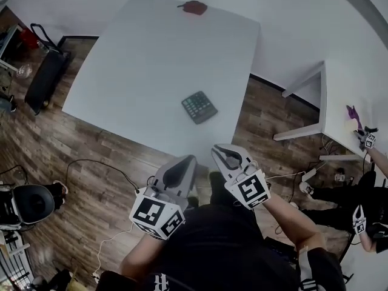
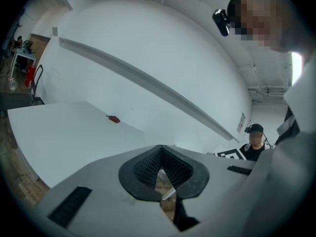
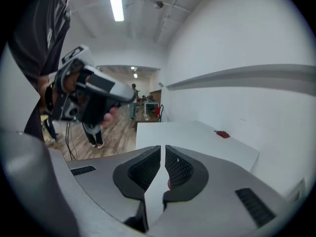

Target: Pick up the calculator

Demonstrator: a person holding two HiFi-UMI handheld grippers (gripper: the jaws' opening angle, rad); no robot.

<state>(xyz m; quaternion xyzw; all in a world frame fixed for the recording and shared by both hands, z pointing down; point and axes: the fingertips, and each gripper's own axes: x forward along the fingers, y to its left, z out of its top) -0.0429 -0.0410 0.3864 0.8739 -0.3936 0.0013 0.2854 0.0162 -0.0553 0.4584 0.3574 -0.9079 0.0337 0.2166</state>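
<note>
A dark calculator (image 1: pixel 199 107) lies flat on the white table (image 1: pixel 139 71), near its front right part. Both grippers hang in front of me over the wooden floor, short of the table's near edge. My left gripper (image 1: pixel 183 164) points up toward the table with its jaws together and nothing between them (image 2: pixel 161 149). Just right of it, my right gripper (image 1: pixel 227 154) also has its jaws closed to a thin slit, empty (image 3: pixel 163 149). Neither gripper view shows the calculator. The right gripper view catches the left gripper (image 3: pixel 89 98) in a hand.
A small red object (image 1: pixel 194 7) lies at the table's far edge. A black chair (image 1: pixel 45 77) stands left of the table. A second white table (image 1: pixel 339 96) is at the right, where another person (image 1: pixel 370 193) holds grippers. Cables run over the floor (image 1: pixel 91 162).
</note>
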